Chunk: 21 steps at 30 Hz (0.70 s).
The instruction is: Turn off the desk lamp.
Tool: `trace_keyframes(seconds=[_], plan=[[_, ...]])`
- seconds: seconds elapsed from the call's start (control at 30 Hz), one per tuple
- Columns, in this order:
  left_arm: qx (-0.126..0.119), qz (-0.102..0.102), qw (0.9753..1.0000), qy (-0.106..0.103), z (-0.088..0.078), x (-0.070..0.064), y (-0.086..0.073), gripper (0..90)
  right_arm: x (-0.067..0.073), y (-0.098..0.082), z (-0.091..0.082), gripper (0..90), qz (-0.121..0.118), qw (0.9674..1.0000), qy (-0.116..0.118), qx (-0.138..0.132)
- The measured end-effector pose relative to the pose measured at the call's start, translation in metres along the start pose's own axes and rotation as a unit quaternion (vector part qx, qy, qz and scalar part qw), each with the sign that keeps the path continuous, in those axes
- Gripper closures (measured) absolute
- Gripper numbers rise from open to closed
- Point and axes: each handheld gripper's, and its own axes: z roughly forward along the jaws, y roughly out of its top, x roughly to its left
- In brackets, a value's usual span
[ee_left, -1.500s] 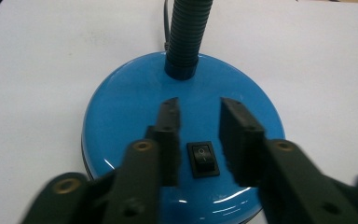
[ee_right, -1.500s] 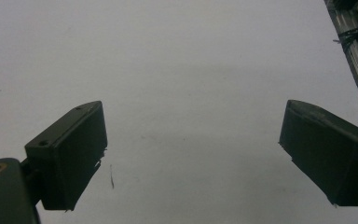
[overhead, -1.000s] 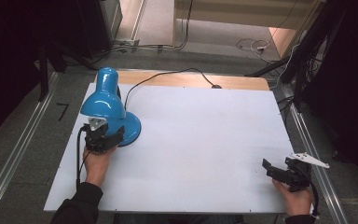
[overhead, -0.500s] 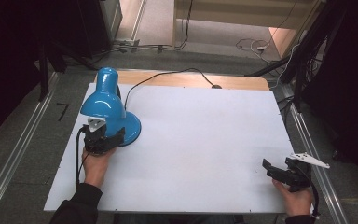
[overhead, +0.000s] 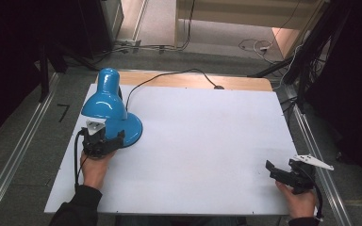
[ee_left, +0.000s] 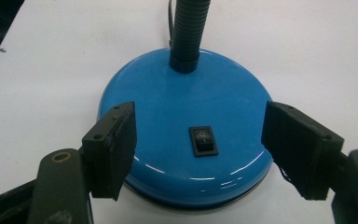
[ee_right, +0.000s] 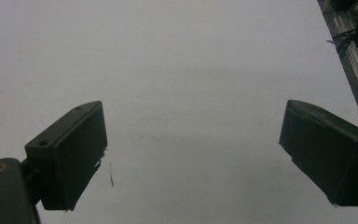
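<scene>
Left gripper view: glossy round blue lamp base (ee_left: pixel 186 135) w/ ribbed neck (ee_left: pixel 189 32).

The high view is looking forward and down from above the near edge of the table (overhead: pixel 202 141), taking in its whole top. The left gripper view is sitting close and low near the left edge, facing the lamp base (ee_left: pixel 186 121), which the high view is sharing (overhead: pixel 129 129). The right gripper view is looking closely across the bare top by the near right corner.
</scene>
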Motion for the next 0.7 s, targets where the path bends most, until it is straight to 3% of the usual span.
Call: trace_keyframes(seconds=[0.7], plan=[[0.003,0.005,1.0,-0.004,-0.0101,-0.0003,-0.0063,23.8,0.0009,-0.0001,-0.0008,6.1,-0.002,1.0,0.001,-0.001]])
